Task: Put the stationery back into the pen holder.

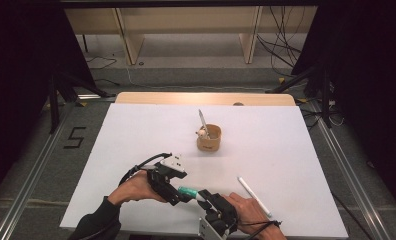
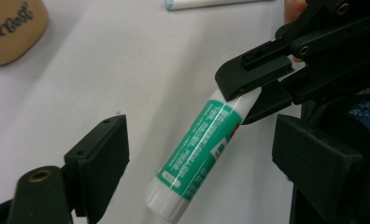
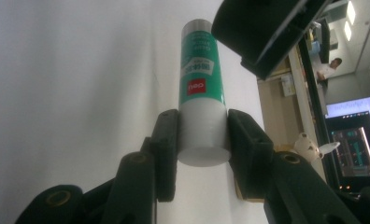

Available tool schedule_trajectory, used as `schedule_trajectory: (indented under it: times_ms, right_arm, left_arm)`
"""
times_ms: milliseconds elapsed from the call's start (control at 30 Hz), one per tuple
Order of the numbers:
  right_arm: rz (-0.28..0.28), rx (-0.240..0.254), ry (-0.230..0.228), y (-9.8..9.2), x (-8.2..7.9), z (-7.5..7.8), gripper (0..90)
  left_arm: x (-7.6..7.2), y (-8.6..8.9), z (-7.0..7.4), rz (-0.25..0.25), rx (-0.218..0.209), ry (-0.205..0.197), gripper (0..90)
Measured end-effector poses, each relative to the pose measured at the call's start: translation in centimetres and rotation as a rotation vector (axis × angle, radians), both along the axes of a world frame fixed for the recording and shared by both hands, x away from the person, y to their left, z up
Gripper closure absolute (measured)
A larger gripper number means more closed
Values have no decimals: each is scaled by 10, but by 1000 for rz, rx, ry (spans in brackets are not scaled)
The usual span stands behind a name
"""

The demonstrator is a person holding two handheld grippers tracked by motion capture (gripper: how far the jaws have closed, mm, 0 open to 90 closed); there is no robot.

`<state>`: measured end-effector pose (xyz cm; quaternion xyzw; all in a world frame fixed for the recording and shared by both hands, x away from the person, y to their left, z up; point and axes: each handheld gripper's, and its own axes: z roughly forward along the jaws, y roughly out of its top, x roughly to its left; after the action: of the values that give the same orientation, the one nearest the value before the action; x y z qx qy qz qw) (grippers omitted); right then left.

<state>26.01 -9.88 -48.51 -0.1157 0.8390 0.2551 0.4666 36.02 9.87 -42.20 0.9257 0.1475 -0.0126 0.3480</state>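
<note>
A green-and-white glue stick (image 1: 188, 191) hangs over the near edge of the white table, between my two grippers. My right gripper (image 3: 202, 151) is shut on its white cap end, one pad on each side. The stick's green body (image 3: 199, 70) points away from that camera. My left gripper (image 2: 206, 161) is open, and the stick's bottom end (image 2: 192, 158) lies between its wide jaws, touching neither pad. In the high view the left gripper (image 1: 177, 194) comes in from the left and the right gripper (image 1: 204, 196) from below.
A wooden cup (image 1: 209, 138) stands at mid-table with a pen and a small pale figure in it. A white pen (image 1: 253, 196) lies on the sheet to the right of my right hand. The table's near edge runs just under both hands.
</note>
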Motion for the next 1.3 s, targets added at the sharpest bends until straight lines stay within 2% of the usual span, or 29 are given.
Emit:
schedule_trajectory:
  times_ms: [33, 100, 233, 400, 600, 767, 800, 933, 1100, 1200, 1300]
  right_arm:
    - [4, -5, -8, 0, -1, -1, 658]
    - [17, -20, -20, 1, -2, -3, 658]
    - [35, -27, -35, 1, -3, -3, 658]
    - [49, -45, -45, 2, -6, -5, 658]
    - [62, -59, -60, 4, -8, -7, 658]
    - [72, -66, -68, 5, -8, -8, 658]
    - [76, -67, -69, 5, -8, -8, 658]
    - [73, -55, -71, 5, -9, -7, 658]
    - [85, -64, -78, 5, -9, -8, 658]
    - [90, -63, -83, 5, -10, -7, 658]
    - [94, -64, -87, 6, -10, -7, 658]
  left_arm:
    - [0, 0, 0, 0, 0, 0, 200]
    - [0, -5, -1, -38, 38, 13, 208]
    - [0, -11, -2, -87, 74, 34, 233]
    - [2, -18, -6, -117, 104, 54, 264]
    - [7, -22, -5, -157, 147, 55, 313]
    - [7, -26, -3, -190, 165, 62, 349]
    - [6, -26, -3, -210, 186, 58, 355]
    - [7, -29, -4, -246, 216, 75, 388]
    - [7, -33, -6, -273, 236, 88, 414]
    - [8, -36, -6, -281, 225, 97, 435]
    - [8, -37, -7, -301, 245, 110, 454]
